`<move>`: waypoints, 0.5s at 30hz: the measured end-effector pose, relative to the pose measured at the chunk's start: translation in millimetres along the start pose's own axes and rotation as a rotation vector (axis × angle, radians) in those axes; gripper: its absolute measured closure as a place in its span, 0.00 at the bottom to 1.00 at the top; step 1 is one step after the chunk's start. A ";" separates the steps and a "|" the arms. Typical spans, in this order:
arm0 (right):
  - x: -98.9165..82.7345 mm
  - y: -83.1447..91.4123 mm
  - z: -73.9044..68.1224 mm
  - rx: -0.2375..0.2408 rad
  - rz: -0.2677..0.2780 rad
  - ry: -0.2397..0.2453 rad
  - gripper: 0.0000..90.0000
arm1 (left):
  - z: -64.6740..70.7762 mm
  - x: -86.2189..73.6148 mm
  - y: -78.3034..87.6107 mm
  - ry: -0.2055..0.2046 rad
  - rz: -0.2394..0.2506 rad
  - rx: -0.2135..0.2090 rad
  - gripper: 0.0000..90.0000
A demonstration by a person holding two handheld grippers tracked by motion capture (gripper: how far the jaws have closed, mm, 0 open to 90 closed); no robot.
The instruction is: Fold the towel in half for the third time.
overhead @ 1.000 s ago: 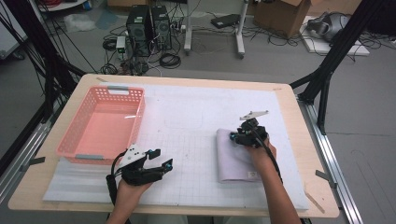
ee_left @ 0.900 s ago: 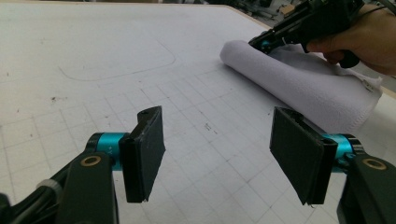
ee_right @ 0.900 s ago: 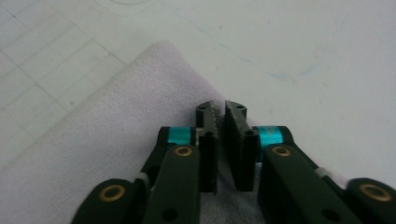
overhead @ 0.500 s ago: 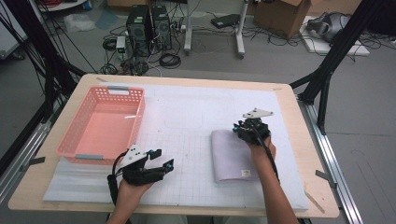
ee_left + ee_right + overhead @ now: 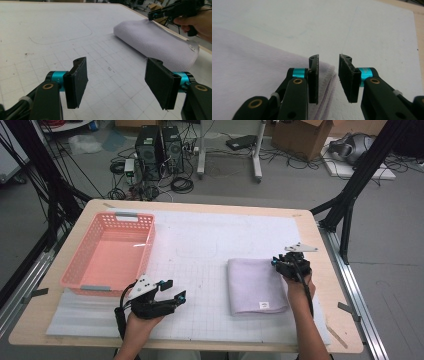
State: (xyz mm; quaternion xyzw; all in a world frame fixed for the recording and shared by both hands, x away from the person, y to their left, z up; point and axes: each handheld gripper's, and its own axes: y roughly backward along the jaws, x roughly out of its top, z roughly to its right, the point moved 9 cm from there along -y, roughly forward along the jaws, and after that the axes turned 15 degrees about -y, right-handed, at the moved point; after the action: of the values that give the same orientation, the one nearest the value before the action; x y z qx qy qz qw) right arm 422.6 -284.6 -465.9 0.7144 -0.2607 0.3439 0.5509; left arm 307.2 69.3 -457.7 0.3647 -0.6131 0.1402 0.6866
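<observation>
Two claws work over one worktop (image 5: pixel 320 330) in the high view. The folded lilac towel (image 5: pixel 255 285) lies flat on the white mat (image 5: pixel 210 235), right of the middle, with its near edge well inside the mat border. The right claw (image 5: pixel 281 263) sits at the far right corner of the towel, and the worktop's right edge is near to it. The left claw (image 5: pixel 172 290) hovers low at the front, well apart from the towel, with bare gridded mat between them. A pink basket (image 5: pixel 107 252) stands at the left side, just beside the left claw's hand.

From the left gripper view, the left claw (image 5: pixel 116 81) is spread wide with nothing between the pads, and open mat lies ahead. The towel (image 5: pixel 155 42) lies farther off, its rounded fold edge facing this claw, and the right claw (image 5: pixel 156 15) is at its far end.

From the right gripper view, the right claw (image 5: pixel 328 75) has a small gap and has just been opening. The towel (image 5: pixel 257 72) corner edge lies under the left pad; nothing is pinched between the pads.
</observation>
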 end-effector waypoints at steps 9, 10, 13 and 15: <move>-55.9 46.4 -18.1 0.162 -0.054 0.104 0.59 | 0.9 0.4 -0.6 -0.009 0.001 -0.004 0.37; -65.5 46.0 -14.8 0.136 -0.081 0.133 0.58 | 0.9 0.4 -0.6 -0.009 0.001 -0.004 0.37; -76.9 52.4 -0.8 0.130 -0.067 0.086 0.58 | 0.7 0.8 0.3 -0.004 0.004 0.000 0.36; -79.1 56.0 2.0 0.131 -0.066 0.077 0.58 | 0.3 0.9 0.5 -0.003 0.007 0.002 0.35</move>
State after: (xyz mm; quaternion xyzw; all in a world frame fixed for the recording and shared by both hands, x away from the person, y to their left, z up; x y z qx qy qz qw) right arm 331.3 -301.5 -493.8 0.7434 -0.1926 0.3688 0.5237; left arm 306.8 69.2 -456.6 0.3634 -0.6152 0.1429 0.6849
